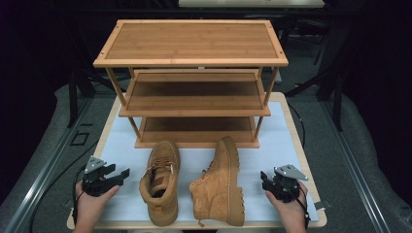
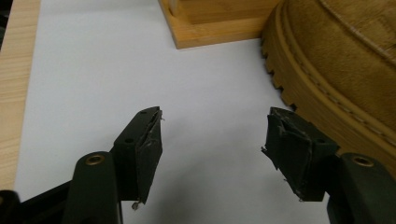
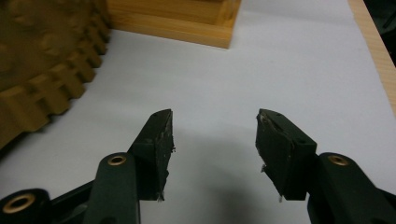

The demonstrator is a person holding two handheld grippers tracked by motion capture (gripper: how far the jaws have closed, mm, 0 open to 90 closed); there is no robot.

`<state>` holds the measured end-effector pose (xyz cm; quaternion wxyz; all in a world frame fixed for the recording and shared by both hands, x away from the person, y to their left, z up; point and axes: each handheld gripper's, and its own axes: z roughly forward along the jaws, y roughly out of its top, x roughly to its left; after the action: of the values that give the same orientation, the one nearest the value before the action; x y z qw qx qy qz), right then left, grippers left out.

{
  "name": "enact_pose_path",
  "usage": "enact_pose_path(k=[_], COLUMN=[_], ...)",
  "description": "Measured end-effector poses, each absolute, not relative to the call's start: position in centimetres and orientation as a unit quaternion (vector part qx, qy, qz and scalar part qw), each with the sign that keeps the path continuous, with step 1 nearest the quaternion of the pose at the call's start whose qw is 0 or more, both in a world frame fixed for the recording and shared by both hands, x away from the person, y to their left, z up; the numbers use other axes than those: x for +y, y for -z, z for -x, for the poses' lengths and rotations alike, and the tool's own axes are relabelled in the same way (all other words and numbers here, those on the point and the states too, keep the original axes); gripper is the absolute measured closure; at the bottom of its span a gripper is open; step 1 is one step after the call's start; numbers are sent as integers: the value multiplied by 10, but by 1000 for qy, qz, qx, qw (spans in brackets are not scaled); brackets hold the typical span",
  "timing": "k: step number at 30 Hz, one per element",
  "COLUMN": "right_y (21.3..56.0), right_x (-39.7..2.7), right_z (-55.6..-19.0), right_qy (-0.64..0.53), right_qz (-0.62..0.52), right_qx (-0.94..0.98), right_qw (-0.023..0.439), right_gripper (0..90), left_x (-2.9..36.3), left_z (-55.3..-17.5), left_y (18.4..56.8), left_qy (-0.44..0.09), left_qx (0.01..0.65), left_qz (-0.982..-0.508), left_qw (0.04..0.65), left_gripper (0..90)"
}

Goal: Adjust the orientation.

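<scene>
Both hands sit at the table's near edge, the left gripper (image 1: 109, 175) and right gripper (image 1: 272, 182) each spread wide with nothing between the jaws. Between them lie two tan suede boots: the left boot (image 1: 160, 182) upright, the right boot (image 1: 221, 182) on its side (lugged sole facing right). Behind stands a three-tier bamboo shoe rack (image 1: 192, 58) on the white mat (image 1: 277, 145).

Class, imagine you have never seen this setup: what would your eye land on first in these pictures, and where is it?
Most likely the pair of tan boots at the front of the table: the left boot stands upright, while the right boot lies on its side with its lugged sole facing right. Behind them rises a three-tier wooden shoe rack, its shelves bare. The left gripper and right gripper sit open at either side.
</scene>
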<state>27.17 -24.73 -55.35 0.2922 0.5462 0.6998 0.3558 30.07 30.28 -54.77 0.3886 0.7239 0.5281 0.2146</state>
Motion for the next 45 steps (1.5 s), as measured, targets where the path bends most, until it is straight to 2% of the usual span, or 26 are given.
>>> enact_pose_path(k=[6,10,12,15,19,24,33,40,45], right_y=[553,555,555,556,556,554,552,553,553], right_x=[-242,-246,-248,-249,-247,-247,-245,-244,-245], right_z=[-266,-269,-270,-270,-270,-268,-267,-267,-267], right_qy=[-365,-365,-365,-369,-376,-374,-379,-384,-382], right_qz=[-533,-543,-546,-551,-548,-549,-550,-551,-554], right_qx=[703,695,699,697,696,696,692,689,688], right_qw=[298,297,282,273,271,271,273,272,270], right_gripper=[456,468,508,514,514,525,519,512,510], left_x=[296,295,295,294,288,282,274,247,243], left_z=[-298,-297,-295,-291,-284,-278,-265,-257,-256], left_y=[544,542,541,539,532,522,488,463,456], left_qy=[-193,-181,-179,-180,-186,-190,-153,-142,-147], left_qx=[538,546,546,544,527,522,500,470,468], left_qz=[-715,-704,-703,-704,-717,-714,-706,-719,-717], left_qw=[403,417,419,420,417,426,477,491,495], left_gripper=[378,339,317,326,423,428,531,500,507])
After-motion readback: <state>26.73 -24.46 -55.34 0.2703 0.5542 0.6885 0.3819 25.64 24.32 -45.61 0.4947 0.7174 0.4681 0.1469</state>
